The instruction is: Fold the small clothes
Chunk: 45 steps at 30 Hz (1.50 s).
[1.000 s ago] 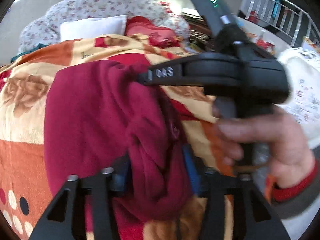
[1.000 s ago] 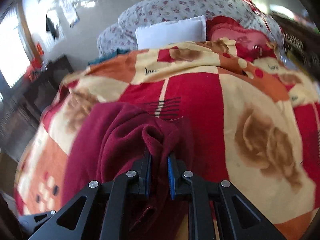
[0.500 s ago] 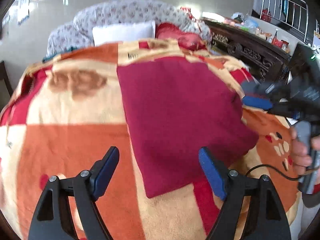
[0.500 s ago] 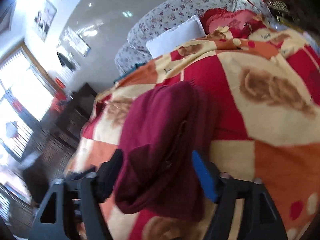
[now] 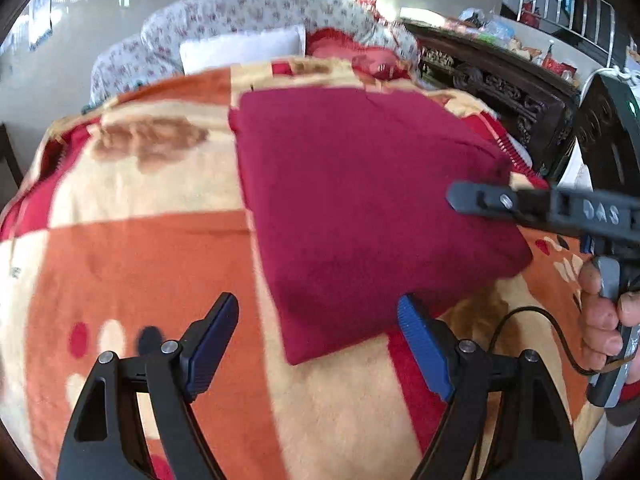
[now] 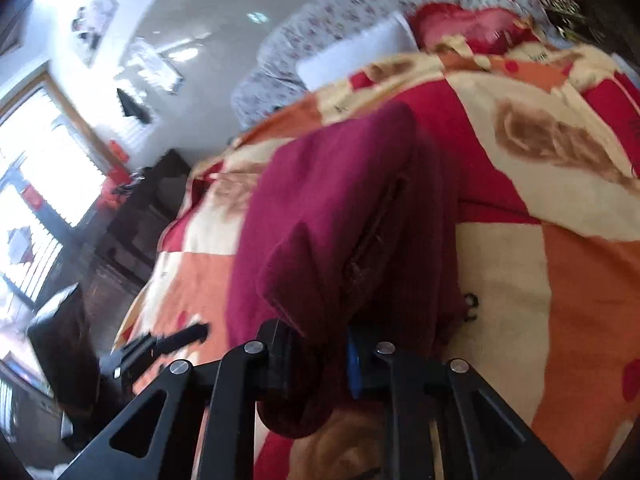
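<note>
Maroon garment (image 5: 360, 208) is lying on the blanket (image 5: 132, 264); right gripper (image 6: 316, 354) fingers are closing on its edge, left gripper (image 5: 320, 340) fingers are standing wide.

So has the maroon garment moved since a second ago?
Yes. The garment, then bunched up between the left tongs, now lies flat, stretching toward the white pillow.

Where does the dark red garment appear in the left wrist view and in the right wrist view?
Left wrist view: the dark red garment lies flat at centre, on the blanket, ahead of the open left tool.
Right wrist view: it fills the centre, bunched; the right tool is closing on its near edge.
Shared landmark: the white pillow, at the top of both views.
</note>
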Motion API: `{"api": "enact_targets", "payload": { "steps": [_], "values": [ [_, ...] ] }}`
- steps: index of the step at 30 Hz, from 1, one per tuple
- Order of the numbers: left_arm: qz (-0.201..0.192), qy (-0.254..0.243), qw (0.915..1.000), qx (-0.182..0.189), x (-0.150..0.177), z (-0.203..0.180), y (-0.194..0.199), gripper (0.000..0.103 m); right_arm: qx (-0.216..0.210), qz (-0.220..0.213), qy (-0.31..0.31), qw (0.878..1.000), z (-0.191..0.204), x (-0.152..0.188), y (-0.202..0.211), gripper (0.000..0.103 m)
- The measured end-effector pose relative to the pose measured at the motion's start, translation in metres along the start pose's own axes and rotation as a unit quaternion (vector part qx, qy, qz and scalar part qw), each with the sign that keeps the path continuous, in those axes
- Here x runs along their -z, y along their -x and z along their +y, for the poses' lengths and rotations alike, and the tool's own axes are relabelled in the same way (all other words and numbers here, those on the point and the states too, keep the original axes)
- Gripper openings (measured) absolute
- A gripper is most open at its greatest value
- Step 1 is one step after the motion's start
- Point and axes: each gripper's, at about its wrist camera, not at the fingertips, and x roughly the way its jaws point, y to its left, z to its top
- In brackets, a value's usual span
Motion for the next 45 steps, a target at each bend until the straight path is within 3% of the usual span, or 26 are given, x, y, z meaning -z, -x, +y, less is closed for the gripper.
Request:
{"api": "enact_targets", "payload": {
  "steps": [3,5,7,11,13,16,17,18,19,21,25,28,29,31,36,38,40,42,43,45],
  "values": [
    [-0.021,0.002,0.9998,-0.002,-0.005,0.001,0.013,0.081,0.036,0.016,0.013,0.999,-0.006,0.011,-0.008,0.022],
    [-0.013,0.008,0.9999,-0.003,-0.01,0.001,0.005,0.081,0.052,0.025,-0.006,0.998,-0.02,0.01,-0.018,0.03],
    [0.001,0.012,0.9999,-0.01,-0.011,0.0,-0.005,0.081,0.041,0.018,-0.017,0.999,-0.022,0.007,-0.01,0.037],
    [0.01,0.014,0.9997,-0.018,-0.009,0.0,-0.019,0.081,0.078,-0.05,0.017,0.996,-0.006,-0.012,0.027,0.066],
    [0.012,0.019,0.9995,-0.024,-0.01,0.001,-0.025,0.081,0.088,-0.062,0.01,0.994,-0.009,-0.029,0.029,0.069],
    [0.013,0.032,0.9992,-0.019,-0.013,0.001,-0.031,0.081,0.104,-0.045,0.012,0.993,-0.015,-0.058,0.004,0.068],
    [0.013,0.034,0.9992,-0.018,-0.013,0.0,-0.034,0.081,0.112,-0.034,0.019,0.993,-0.017,-0.066,-0.008,0.056],
    [0.014,0.033,0.9992,-0.018,-0.013,-0.001,-0.035,0.081,0.122,-0.027,0.042,0.991,-0.015,-0.073,-0.018,0.036],
    [0.014,0.032,0.9992,-0.019,-0.013,-0.003,-0.037,0.081,0.146,-0.025,0.071,0.986,-0.009,-0.078,-0.026,0.008],
    [0.013,0.031,0.9993,-0.019,-0.014,-0.005,-0.041,0.081,0.174,-0.028,0.118,0.977,0.003,-0.084,-0.038,0.008],
    [0.013,0.041,0.999,-0.015,-0.015,-0.006,-0.052,0.085,0.23,-0.012,0.145,0.962,-0.008,-0.086,-0.064,0.008],
    [0.016,0.052,0.9985,-0.01,-0.015,-0.004,-0.055,0.086,0.213,-0.015,0.125,0.969,-0.014,-0.088,-0.053,0.01],
    [0.018,0.05,0.9985,-0.012,-0.015,-0.005,-0.055,0.086,0.207,-0.02,0.115,0.972,-0.012,-0.089,-0.044,0.018],
    [0.02,0.045,0.9986,-0.018,-0.013,-0.006,-0.056,0.086,0.192,-0.031,0.101,0.976,-0.003,-0.085,-0.027,0.021],
    [0.022,0.049,0.9983,-0.022,-0.012,-0.007,-0.054,0.086,0.141,-0.023,0.16,0.977,0.043,-0.042,-0.002,0.021],
    [0.023,0.047,0.9983,-0.027,-0.011,-0.008,-0.052,0.086,0.164,-0.008,0.18,0.97,0.047,-0.026,-0.007,0.02],
    [0.024,0.042,0.9983,-0.032,-0.011,-0.01,-0.052,0.086,0.228,-0.003,0.183,0.956,0.034,-0.015,-0.018,0.02],
    [0.024,0.043,0.9983,-0.032,-0.01,-0.011,-0.053,0.086,0.232,0.005,0.144,0.962,0.012,-0.012,-0.028,0.024],
    [0.027,0.045,0.9981,-0.033,-0.009,-0.011,-0.054,0.086,0.224,0.006,0.129,0.966,0.006,-0.011,-0.03,0.033],
    [0.028,0.047,0.9978,-0.035,-0.008,-0.011,-0.054,0.086,0.214,-0.001,0.123,0.969,0.007,-0.009,-0.025,0.034]
  ]
}}
